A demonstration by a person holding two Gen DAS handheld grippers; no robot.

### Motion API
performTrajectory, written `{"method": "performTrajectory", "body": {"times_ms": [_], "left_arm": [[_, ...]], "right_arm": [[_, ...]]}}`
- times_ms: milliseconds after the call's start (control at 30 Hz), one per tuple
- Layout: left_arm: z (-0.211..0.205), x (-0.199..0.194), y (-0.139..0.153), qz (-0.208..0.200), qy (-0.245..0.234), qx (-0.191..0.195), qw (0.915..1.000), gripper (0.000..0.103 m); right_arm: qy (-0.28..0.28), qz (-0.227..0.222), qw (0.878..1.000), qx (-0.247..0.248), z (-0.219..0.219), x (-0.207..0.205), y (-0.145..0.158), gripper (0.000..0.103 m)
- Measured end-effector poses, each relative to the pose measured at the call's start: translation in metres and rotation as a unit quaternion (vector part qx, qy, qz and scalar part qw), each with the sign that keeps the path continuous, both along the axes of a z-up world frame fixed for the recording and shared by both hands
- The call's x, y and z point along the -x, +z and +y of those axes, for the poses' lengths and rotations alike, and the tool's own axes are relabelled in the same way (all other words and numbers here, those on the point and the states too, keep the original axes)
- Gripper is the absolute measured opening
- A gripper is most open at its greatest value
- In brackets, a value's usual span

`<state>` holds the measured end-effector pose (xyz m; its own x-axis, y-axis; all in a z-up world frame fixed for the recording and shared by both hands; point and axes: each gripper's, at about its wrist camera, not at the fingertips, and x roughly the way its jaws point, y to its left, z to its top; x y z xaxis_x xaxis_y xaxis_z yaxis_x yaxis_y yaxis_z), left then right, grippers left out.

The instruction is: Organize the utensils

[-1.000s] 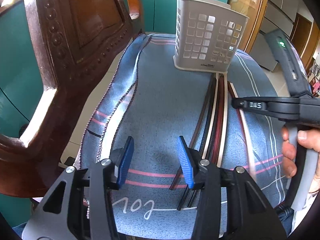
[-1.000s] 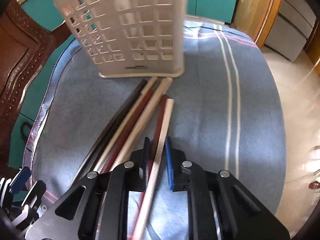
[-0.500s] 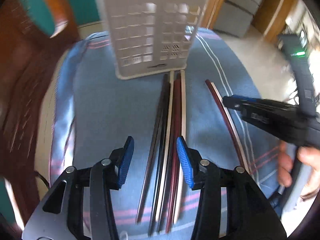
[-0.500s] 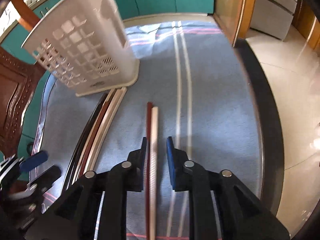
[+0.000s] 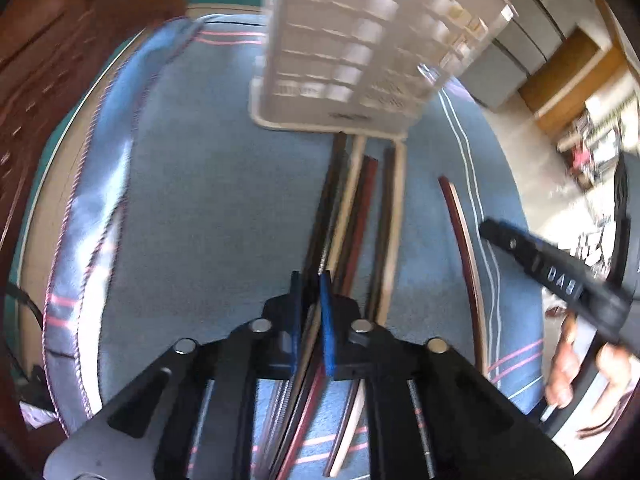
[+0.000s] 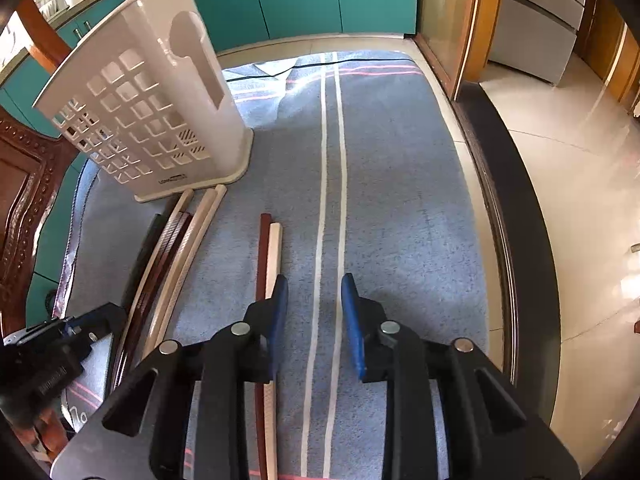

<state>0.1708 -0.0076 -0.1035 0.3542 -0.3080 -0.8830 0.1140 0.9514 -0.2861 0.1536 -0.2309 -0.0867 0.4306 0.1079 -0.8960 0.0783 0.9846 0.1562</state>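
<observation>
so this looks like the pick-up step of sorting chopsticks into the white slotted basket (image 6: 152, 120), which stands upright on the blue striped cloth (image 6: 400, 200) over the table, out ahead of both tools. the left tool (image 5: 310, 312) is pinched nearly shut on the dark chopstick (image 5: 324, 216) at the left edge of the main bundle (image 5: 360, 208), pads pressing it from both sides, though that view is motion-blurred so i can't tell if it caught just one stick or its neighbour too. the bundle lies flat, long axis running straight away from the left tool, far ends touching the basket's base. the right tool (image 6: 314, 312) has its jaws opening with nothing between them, just bare cloth and two white stripes; the separated pair (image 6: 270, 264), one reddish and one pale stick side by side, sits just off its left pad and points forward the same way, far ends stopping short of the basket. my guess for the next move: the left tool lifts its stick, tips it upright and drops it in through the basket's open top. it's gripped near one end, so it may swing while lifted.
</observation>
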Motion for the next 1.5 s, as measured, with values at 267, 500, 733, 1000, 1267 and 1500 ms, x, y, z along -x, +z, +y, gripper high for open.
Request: {"method": "performTrajectory", "body": {"times_ms": [267,500,733,1000,1267,1500], "left_arm": [[0.007,0.005,0.012,-0.023,0.026,-0.023,0.9991,0.011],[-0.004,0.007,0.009,-0.028,-0.007,-0.047,0.9985,0.030],[-0.002,0.005,0.003,-0.024,0.017,-0.052,0.9982,0.005],[0.032,0.015,0.013,-0.028,0.061,-0.029,0.9973,0.003],[0.042,0.032,0.023,-0.043,0.061,-0.033,0.9967,0.003],[0.032,0.026,0.015,-0.036,0.063,-0.038,0.9967,0.011]], "right_arm": [[0.018,-0.005,1.000,0.008,0.014,0.009,0.002,0.031],[0.045,0.009,0.999,0.029,0.032,0.008,-0.009,0.031],[0.062,-0.011,0.998,0.030,0.039,0.015,-0.011,0.014],[0.063,-0.016,0.998,0.007,0.032,0.019,-0.007,0.014],[0.082,-0.040,0.996,-0.013,0.041,0.026,0.006,0.014],[0.061,-0.052,0.997,-0.011,0.031,0.023,0.008,0.014]]}}
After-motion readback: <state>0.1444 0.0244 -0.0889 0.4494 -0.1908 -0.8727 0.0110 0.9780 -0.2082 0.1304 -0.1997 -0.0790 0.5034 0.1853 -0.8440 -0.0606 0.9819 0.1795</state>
